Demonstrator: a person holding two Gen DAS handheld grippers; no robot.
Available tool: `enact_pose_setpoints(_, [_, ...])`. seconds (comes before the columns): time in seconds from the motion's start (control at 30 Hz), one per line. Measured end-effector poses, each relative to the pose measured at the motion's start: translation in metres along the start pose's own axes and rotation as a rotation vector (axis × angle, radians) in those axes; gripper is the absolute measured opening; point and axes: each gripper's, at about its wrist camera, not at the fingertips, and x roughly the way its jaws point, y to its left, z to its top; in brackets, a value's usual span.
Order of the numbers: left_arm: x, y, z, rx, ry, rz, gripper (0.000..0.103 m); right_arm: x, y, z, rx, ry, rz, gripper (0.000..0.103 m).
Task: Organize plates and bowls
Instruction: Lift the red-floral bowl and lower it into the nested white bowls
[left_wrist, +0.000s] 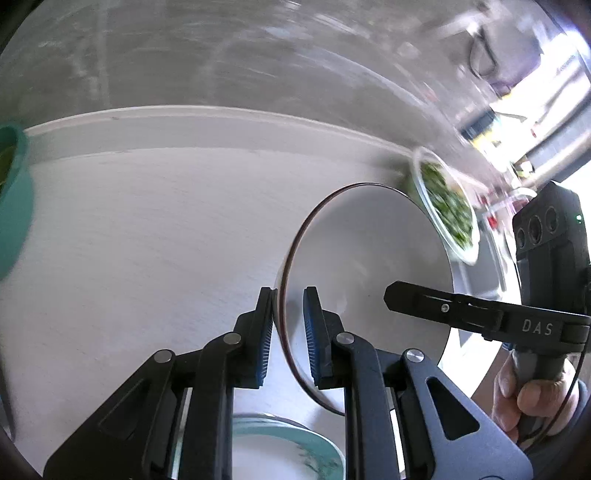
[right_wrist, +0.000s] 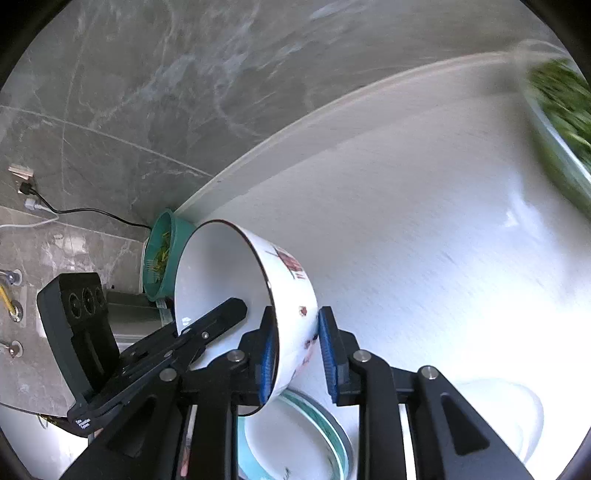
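Bowl (right_wrist: 236, 295) rim between both hand-held grippers' pads.

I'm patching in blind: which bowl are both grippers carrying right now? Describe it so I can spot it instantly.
Start at the white countertop below the grey marble wall. Above it, tipped on its side, is a white enamel bowl with a thin dark rim and red print, its rim pinched by the left gripper and the right gripper. Unlike the teal colander and the glass bowl of greens, it is empty.
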Motion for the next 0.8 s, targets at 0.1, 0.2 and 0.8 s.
enact_pose_setpoints(0.1, [0.01,-0.035,-0.017,0.041,0.032,-0.031,0.015,-0.022,-0.017,-0.02,0.019,-0.019,-0.018,0.025])
enact_pose_setpoints(0.2, [0.01,-0.057,-0.04,0.078,0.056,-0.046,0.015,-0.041,-0.031,-0.04,0.034,-0.033,-0.042,0.025])
enact_pose_setpoints(0.8, [0.055,-0.146,-0.137,0.213,0.199,-0.026,0.015,-0.09,-0.126,-0.115,0.153,-0.01,-0.061,0.025])
